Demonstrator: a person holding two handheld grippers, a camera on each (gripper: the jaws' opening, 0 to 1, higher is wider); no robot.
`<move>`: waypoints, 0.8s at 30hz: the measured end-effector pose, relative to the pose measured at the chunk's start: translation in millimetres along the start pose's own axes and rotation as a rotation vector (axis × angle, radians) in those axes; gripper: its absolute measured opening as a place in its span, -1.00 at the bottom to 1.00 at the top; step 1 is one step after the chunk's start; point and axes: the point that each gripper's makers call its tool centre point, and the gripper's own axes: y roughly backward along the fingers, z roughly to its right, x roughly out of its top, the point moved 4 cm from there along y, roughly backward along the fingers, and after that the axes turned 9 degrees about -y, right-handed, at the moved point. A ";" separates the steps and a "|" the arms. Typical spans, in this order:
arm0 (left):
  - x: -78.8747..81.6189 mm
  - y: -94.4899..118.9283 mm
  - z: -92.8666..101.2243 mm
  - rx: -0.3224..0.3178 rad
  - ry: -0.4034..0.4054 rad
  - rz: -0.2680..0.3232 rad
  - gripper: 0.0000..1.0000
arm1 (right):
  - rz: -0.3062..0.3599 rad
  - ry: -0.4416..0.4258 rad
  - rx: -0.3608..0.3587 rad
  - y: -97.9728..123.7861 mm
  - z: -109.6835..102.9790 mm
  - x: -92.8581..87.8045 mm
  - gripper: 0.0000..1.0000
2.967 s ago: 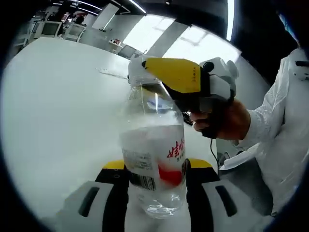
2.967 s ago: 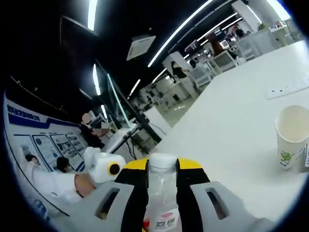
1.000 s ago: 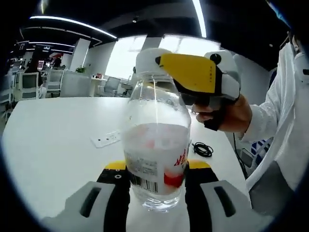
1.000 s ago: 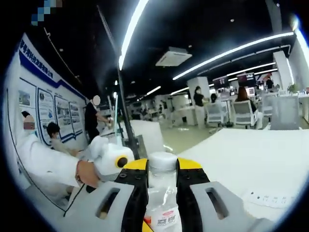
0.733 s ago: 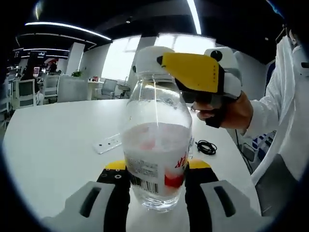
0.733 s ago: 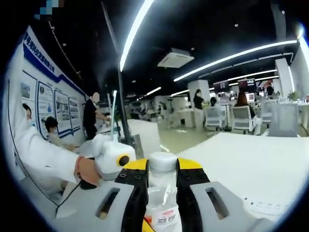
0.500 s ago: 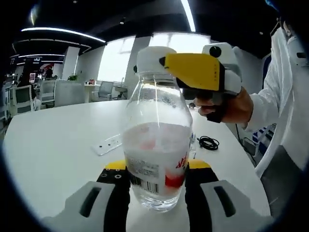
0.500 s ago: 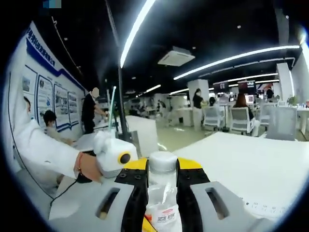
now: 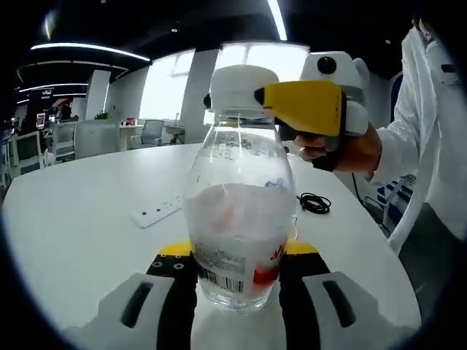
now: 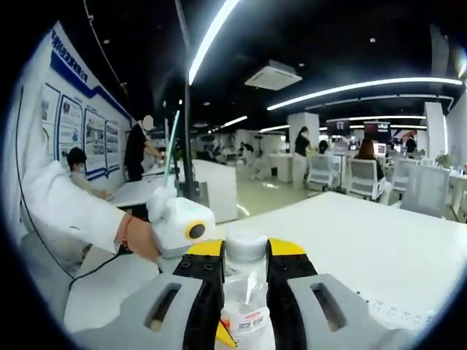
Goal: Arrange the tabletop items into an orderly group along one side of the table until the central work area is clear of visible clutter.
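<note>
Two claws on one bottle point(image 9: 238, 219), frame centre: my left claw point(image 9: 237, 281) clamps its base, right claw point(image 10: 244, 273) pinches the cap point(image 9: 243, 86), axis upright.

In the left gripper view, the bottle point(image 9: 239, 219) hides the gap between the left claw point(image 9: 237, 273) jaws, and its label print is too small to read. The right claw point(image 9: 244, 91) covers one side of the cap point(image 9: 239, 86). In the right gripper view, the bottle runs off the lower edge, and the wall posters point(image 10: 80, 124) at upper left are blurred.
</note>
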 end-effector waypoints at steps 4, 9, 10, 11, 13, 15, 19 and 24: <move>-4.6 -3.3 2.1 -0.016 -0.009 -0.010 -0.15 | -0.026 0.027 0.001 0.6 -2.1 -5.6 -0.63; -8.6 -3.9 3.3 -0.023 -0.016 -0.026 -0.15 | -0.031 0.025 -0.006 1.9 -2.4 -10.2 -0.63; -9.3 -4.2 3.1 -0.023 -0.018 -0.028 -0.15 | -0.033 0.029 -0.007 2.1 -2.4 -11.4 -0.63; -10.4 -4.8 3.0 -0.024 -0.020 -0.031 -0.15 | -0.035 0.029 -0.008 2.2 -2.4 -11.8 -0.63; -11.6 -5.8 3.9 -0.030 -0.021 -0.034 -0.15 | -0.040 0.023 -0.011 3.0 -1.9 -13.2 -0.63; -12.6 -6.6 4.6 -0.035 -0.022 -0.037 -0.15 | -0.043 0.021 -0.013 4.2 -1.6 -14.7 -0.63; -15.9 -8.7 5.9 -0.046 -0.027 -0.050 -0.15 | -0.056 0.020 -0.017 6.4 -1.5 -18.6 -0.63; -19.1 -11.4 7.9 -0.056 -0.039 -0.064 -0.14 | -0.067 0.029 -0.018 8.2 -3.3 -22.7 -0.63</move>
